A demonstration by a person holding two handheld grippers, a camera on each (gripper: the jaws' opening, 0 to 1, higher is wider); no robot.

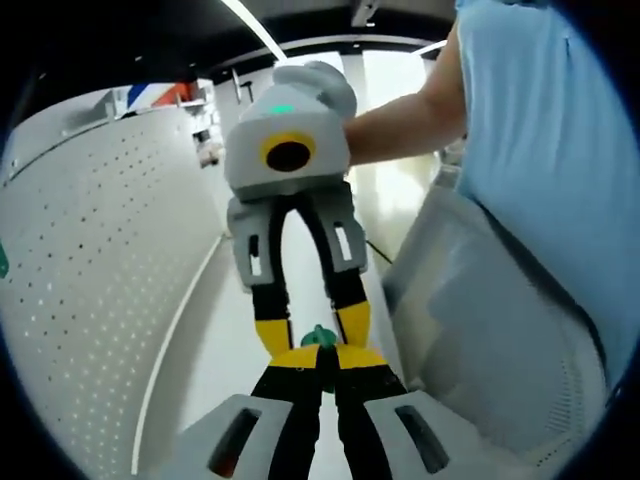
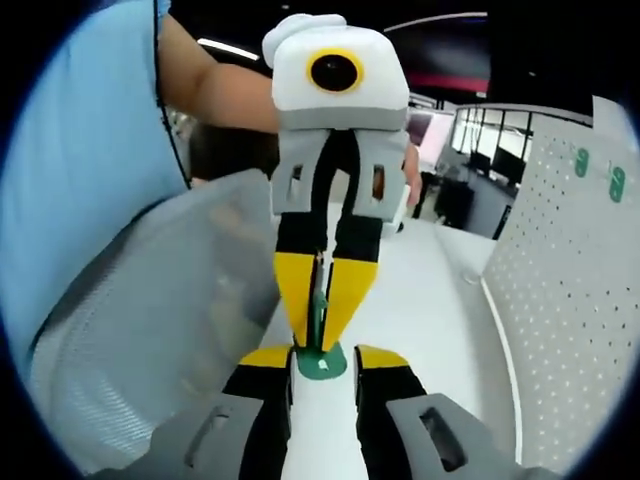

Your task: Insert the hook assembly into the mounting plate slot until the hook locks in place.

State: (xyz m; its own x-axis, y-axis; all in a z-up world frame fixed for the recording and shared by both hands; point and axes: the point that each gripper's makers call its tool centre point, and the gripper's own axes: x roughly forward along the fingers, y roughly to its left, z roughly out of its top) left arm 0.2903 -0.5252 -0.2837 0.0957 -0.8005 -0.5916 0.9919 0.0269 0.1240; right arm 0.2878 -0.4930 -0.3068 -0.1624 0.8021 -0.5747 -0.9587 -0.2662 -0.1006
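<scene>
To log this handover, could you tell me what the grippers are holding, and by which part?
Both the left gripper and the right gripper pinch a small green hook piece; the left takes its upright stem, the right its rounded base.

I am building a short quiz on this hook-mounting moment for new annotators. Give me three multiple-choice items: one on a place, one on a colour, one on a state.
1. Where is the small green plastic hook piece?
A. between the tips of the two grippers
B. hanging on the pegboard
C. lying on the table

2. What colour are the two small pieces already on the white perforated pegboard?
A. red
B. green
C. yellow

3. How does the left gripper stand?
A. wide open
C. lying flat on the table
B. shut on the green piece

Answers: 1 A, it sits where the yellow-tipped jaws of both grippers meet. 2 B, both show green near the board's top. 3 B, its fingers pinch the green stem.
</scene>
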